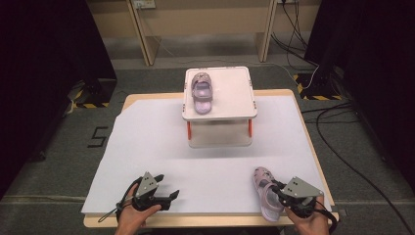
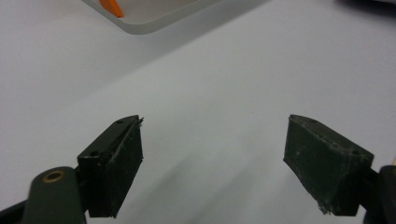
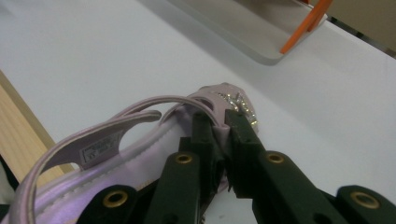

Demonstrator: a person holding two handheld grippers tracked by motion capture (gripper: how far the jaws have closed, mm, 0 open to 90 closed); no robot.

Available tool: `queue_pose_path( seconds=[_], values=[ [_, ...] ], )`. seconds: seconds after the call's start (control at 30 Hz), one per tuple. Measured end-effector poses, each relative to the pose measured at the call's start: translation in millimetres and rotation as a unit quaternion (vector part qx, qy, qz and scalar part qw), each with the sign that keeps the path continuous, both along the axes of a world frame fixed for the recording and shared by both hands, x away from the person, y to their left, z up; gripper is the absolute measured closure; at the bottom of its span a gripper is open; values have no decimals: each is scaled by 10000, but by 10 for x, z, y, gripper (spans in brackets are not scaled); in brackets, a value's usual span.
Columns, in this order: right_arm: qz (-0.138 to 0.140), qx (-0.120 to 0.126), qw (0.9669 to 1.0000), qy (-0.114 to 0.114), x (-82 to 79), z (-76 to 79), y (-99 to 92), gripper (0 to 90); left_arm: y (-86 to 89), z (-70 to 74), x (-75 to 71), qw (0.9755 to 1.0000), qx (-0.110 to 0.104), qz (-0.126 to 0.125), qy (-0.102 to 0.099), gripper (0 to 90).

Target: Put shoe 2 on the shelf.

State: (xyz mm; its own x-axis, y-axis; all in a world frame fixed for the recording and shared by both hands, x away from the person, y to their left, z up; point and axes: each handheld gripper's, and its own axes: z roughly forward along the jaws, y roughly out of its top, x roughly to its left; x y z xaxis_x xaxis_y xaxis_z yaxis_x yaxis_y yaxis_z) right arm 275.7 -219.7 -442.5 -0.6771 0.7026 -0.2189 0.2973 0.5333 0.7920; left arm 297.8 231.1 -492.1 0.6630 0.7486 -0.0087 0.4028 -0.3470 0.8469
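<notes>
A lilac child's sandal (image 1: 265, 192) lies on the white sheet near the table's front right corner, toe pointing away. My right gripper (image 1: 279, 192) is shut on the side of its upper; in the right gripper view the two black jaws pinch the lilac strap (image 3: 223, 135) of the sandal (image 3: 140, 140) just behind the glittery toe piece. A matching sandal (image 1: 201, 91) rests on the left half of the raised white tray (image 1: 235, 93). At the front left my left gripper (image 1: 172, 196) hovers low over bare sheet, its fingers (image 2: 116, 158) wide apart and empty.
The tray stands on orange legs (image 1: 189, 129) over a clear base at the table's middle back. The wooden table edge (image 1: 205, 221) runs along the front. Cables (image 1: 337, 142) lie on the floor at the right. A black number marking (image 1: 98, 137) sits on the floor at the left.
</notes>
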Motion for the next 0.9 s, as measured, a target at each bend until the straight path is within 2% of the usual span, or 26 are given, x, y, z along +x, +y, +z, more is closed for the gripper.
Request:
queue_pose_path(
  seconds=[0.07, 0.2, 0.33, 0.43, 0.6, 0.63, 0.9],
  values=[
    [62, 130, 9999, 23, -7, 23, 9, 838, -2, -3, -2, 10000, -1, -4, 1, 188],
    [83, 218, 9997, -27, -13, 62, 26, 839, -5, -2, -6, 10000, 5, -27, -10, 188],
    [166, 451, 9988, -31, 76, 148, 32, 840, 0, -5, -2, 10000, -5, -3, 6, 188],
    [196, 530, 9984, -51, 118, 196, 35, 840, 3, -4, 1, 10000, -17, 1, 11, 188],
    [243, 565, 9978, -239, 193, 363, 68, 839, 6, -6, 6, 10000, 8, 10, 26, 188],
    [302, 604, 9972, -333, 235, 436, 93, 839, 9, -4, 5, 10000, -5, 12, 35, 188],
    [498, 782, 9946, -458, 350, 671, 256, 840, 16, -1, 3, 10000, -7, 22, 13, 188]
  ],
)
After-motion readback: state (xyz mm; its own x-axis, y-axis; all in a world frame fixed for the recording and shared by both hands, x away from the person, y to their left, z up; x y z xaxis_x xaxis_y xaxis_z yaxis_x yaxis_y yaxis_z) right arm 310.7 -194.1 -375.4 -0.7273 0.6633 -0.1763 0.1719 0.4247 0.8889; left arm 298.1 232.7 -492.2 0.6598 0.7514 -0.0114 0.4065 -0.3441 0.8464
